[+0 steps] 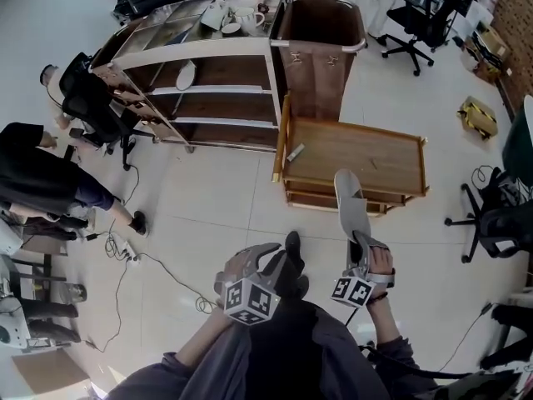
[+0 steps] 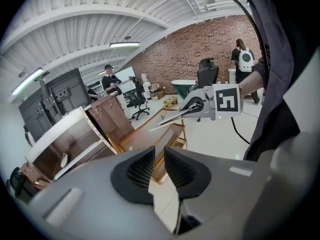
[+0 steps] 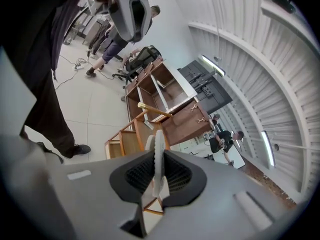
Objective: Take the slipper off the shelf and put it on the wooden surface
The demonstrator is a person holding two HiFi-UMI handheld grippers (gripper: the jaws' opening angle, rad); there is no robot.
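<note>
A grey slipper (image 1: 351,209) sticks up out of my right gripper (image 1: 360,247), which is shut on its heel end, in the air just in front of the low wooden cart (image 1: 391,161). In the right gripper view the slipper (image 3: 158,151) stands edge-on between the pads. My left gripper (image 1: 291,261) hangs to the left of it, its jaws a narrow gap apart with nothing in them (image 2: 157,169). From there the slipper (image 2: 167,121) shows over the cart (image 2: 140,136). The wooden shelf (image 1: 208,90) stands beyond, with a white slipper (image 1: 185,75) on one level.
A small grey object (image 1: 295,152) lies on the cart's left part. A tall brown bin (image 1: 321,23) stands behind the cart. Office chairs (image 1: 416,23) stand at the back right and at the right edge; a person (image 1: 50,186) and cables (image 1: 125,252) are at the left.
</note>
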